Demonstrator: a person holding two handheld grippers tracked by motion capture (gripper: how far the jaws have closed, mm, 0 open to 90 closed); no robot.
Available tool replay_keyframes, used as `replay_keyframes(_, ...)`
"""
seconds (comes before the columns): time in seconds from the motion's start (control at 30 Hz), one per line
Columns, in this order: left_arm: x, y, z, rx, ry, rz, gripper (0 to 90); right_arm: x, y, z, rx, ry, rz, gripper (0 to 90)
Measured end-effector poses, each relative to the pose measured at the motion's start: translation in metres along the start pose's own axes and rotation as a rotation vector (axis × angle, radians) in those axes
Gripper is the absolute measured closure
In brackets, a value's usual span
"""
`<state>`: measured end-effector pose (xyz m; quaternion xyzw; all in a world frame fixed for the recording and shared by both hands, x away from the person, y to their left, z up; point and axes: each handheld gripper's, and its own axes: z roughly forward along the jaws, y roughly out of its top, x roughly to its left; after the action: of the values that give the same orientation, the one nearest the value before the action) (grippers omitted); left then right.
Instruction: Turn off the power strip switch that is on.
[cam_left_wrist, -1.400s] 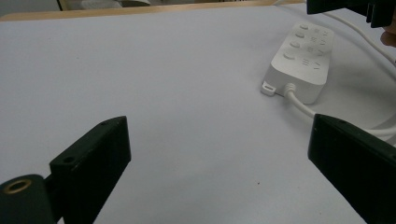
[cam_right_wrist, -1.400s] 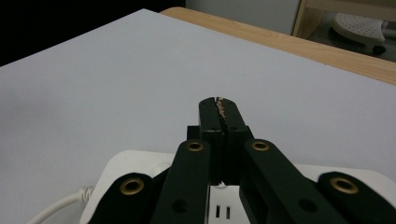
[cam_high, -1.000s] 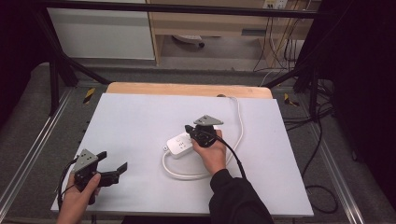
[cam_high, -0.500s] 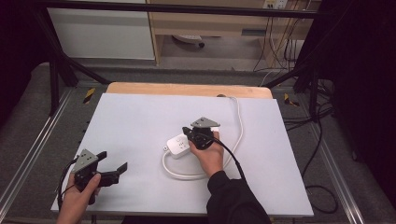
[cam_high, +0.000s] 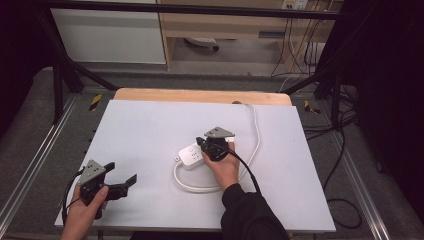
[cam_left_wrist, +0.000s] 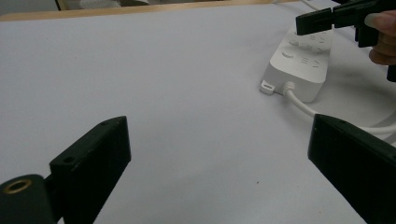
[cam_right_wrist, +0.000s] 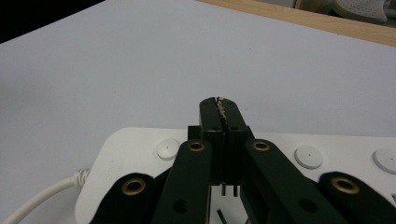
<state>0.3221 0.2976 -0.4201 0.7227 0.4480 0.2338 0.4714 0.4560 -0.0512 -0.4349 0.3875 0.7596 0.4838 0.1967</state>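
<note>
A white power strip (cam_high: 190, 156) lies at mid-table, its white cable (cam_high: 200, 186) looping toward me and then running to the far edge. My right gripper (cam_high: 201, 142) hovers over the strip's right end, shut, jaws pressed together and pointing left. In the right gripper view the closed jaws (cam_right_wrist: 218, 105) sit just above the strip's top face (cam_right_wrist: 140, 154) with its round buttons. My left gripper (cam_high: 120, 172) rests open at the table's near left corner. In the left gripper view (cam_left_wrist: 217, 123) nothing lies between the wide jaws; the strip (cam_left_wrist: 299, 60) and the right gripper (cam_left_wrist: 317, 23) show beyond.
The table is a white sheet (cam_high: 150, 125) over a wooden top (cam_high: 200, 95) that shows at the far edge. Metal frame rails (cam_high: 35, 150) run along both sides. Black cables (cam_high: 340, 150) lie on the floor to the right.
The right gripper has drifted slightly toward me over the power strip, still shut. The left gripper has stayed in place.
</note>
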Motion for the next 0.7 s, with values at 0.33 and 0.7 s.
replay_keyframes(0.33, 0.0009, -0.0001, -0.0005, 0.0, 0.001, -0.004, 5.6, -0.004, -0.006, 0.0047, 0.006, -0.049, -0.01, 90.0)
replay_keyframes(0.7, 0.0007, -0.0001, -0.0003, 0.0, 0.001, -0.003, 5.6, -0.0051, -0.0071, 0.0058, -0.004, -0.058, -0.008, 90.0)
